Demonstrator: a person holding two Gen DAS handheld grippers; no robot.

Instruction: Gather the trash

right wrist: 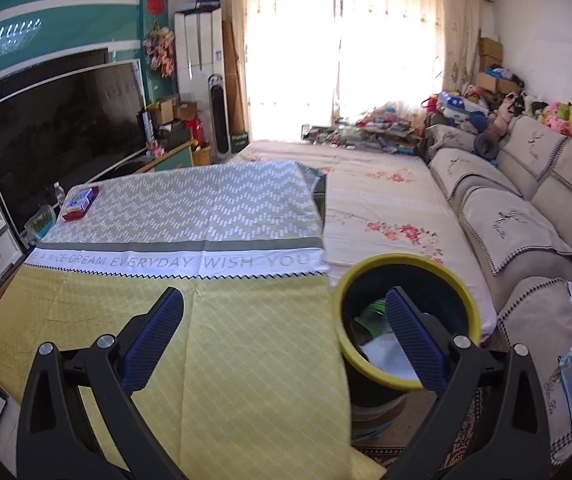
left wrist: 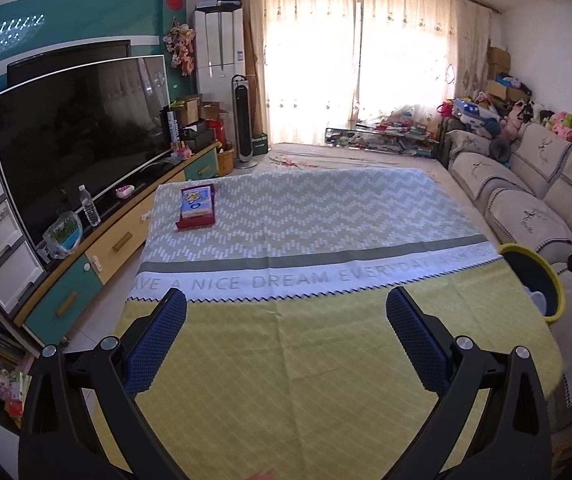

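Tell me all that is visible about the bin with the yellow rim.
The bin is round with a dark body and a thick yellow rim, open at the top. It stands upright on the floor beside the right edge of the covered table, near the sofa. Inside lie white and green scraps. The right gripper hangs open above its near rim.

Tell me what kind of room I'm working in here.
Most likely a home living room: a large black flat-screen television on a teal-and-yellow cabinet, a beige cushioned sofa, and a curtained window. A yellow-rimmed dark trash bin stands beside the cloth-covered table.
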